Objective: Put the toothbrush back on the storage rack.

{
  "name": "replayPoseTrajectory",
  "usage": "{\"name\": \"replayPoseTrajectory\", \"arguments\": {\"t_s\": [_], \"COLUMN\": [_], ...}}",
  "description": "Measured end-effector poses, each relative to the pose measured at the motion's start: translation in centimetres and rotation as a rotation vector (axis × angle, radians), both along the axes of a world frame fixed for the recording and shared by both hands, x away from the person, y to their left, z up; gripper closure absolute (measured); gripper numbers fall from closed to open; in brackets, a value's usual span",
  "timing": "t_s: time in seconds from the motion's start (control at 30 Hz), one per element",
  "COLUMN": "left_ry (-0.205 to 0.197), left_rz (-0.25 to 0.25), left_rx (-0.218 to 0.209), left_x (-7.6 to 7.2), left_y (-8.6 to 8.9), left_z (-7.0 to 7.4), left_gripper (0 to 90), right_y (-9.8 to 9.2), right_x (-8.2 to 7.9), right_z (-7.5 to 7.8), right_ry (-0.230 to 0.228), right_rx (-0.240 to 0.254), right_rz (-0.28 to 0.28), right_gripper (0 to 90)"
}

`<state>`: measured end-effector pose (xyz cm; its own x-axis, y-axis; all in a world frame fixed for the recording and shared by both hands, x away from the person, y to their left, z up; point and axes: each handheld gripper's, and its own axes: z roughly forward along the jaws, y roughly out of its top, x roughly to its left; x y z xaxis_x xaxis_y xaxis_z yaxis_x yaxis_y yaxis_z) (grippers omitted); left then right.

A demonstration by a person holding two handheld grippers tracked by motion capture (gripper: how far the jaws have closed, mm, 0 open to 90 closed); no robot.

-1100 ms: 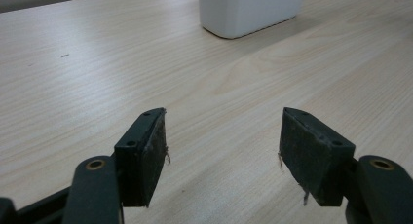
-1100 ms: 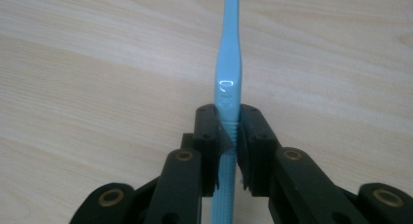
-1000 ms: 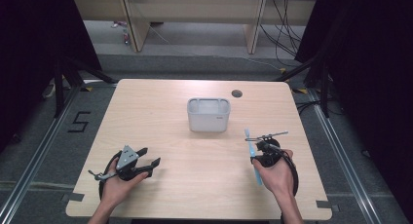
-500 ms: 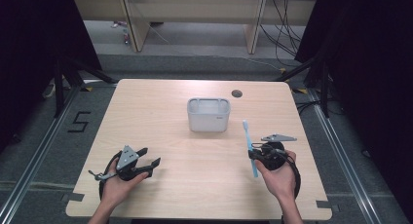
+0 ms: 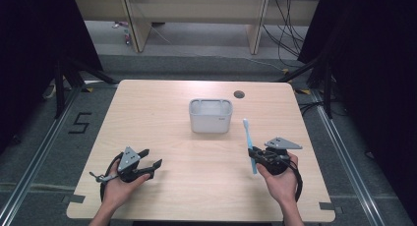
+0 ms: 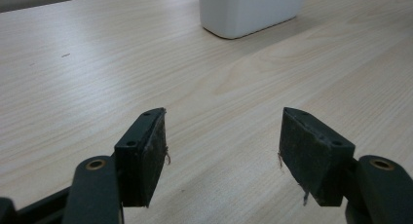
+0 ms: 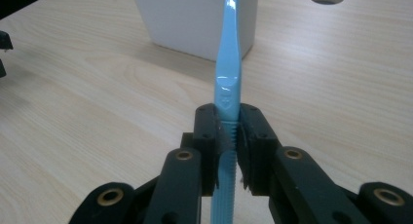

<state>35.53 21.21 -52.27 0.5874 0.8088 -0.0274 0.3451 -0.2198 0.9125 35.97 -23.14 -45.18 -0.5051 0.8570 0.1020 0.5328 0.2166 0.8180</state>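
Stood on a pale wooden table (image 5: 162, 113), with a round cable hole (image 5: 239, 94) near its far edge. Sat near the middle, toward the far side: 1 small white holder (image 5: 210, 115), open-topped and seemingly split into compartments, though how many could not be made out.

Clamped in the right gripper (image 5: 255, 158): a light blue toothbrush (image 5: 249, 142), pinched on the ribbed part of its handle between both pads, as seen in the right gripper view (image 7: 227, 78). Ran lengthwise away from the jaws, long axis aimed at the holder (image 7: 195, 19) and lifted clear of the tabletop. Lay just ahead and slightly toward the person's left of the brush tip, so the right hand was plainly the nearer 1 for any drop into it.

Rested near the table's front left: the left gripper (image 5: 147, 164), jaws spread wide with nothing between the pads (image 6: 151, 151), well apart from the holder (image 6: 248, 9).

Cut off at the top of the right gripper view: the brush head, so the way its bristles faced could not be told. Cropped too in both gripper views: the holder's rim and inside. Blurred in the high view: the brush tip.
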Motion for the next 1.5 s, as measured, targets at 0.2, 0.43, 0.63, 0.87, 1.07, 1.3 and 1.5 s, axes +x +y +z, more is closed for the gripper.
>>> {"name": "replayPoseTrajectory", "arguments": {"t_s": [0.2,0.43,0.63,0.87,1.07,1.3,1.5], "left_ry": [0.001,-0.001,-0.001,-0.008,-0.011,-0.011,-0.009], "left_rz": [0.0,0.002,0.016,0.016,0.018,0.026,0.028], "left_rx": [0.0,-0.001,-0.014,-0.018,-0.017,-0.017,-0.018], "left_x": [0.0,0.0,-0.1,-0.1,-0.2,-0.3,-0.3], "left_y": [0.0,0.0,0.1,0.2,0.1,0.1,0.1], "left_z": [0.0,0.0,0.0,0.0,0.0,0.1,0.0], "left_gripper": [33.7,33.8,34.1,34.1,34.5,34.7,34.9], "right_y": [-0.1,-0.2,-0.2,-0.1,-0.2,0.1,0.1], "right_x": [-0.1,-0.2,-0.2,-0.3,0.0,0.2,0.5], "right_z": [0.1,0.2,0.3,0.7,1.1,1.6,2.0], "right_ry": [-0.08,-0.114,-0.146,-0.169,-0.238,-0.245,-0.278], "right_rx": [0.056,0.131,0.136,0.177,0.169,0.195,0.194], "right_rz": [-0.013,-0.003,-0.011,-0.046,-0.061,-0.08,-0.085], "right_gripper": [79.3,79.4,79.3,79.3,79.3,79.3,79.3]}}
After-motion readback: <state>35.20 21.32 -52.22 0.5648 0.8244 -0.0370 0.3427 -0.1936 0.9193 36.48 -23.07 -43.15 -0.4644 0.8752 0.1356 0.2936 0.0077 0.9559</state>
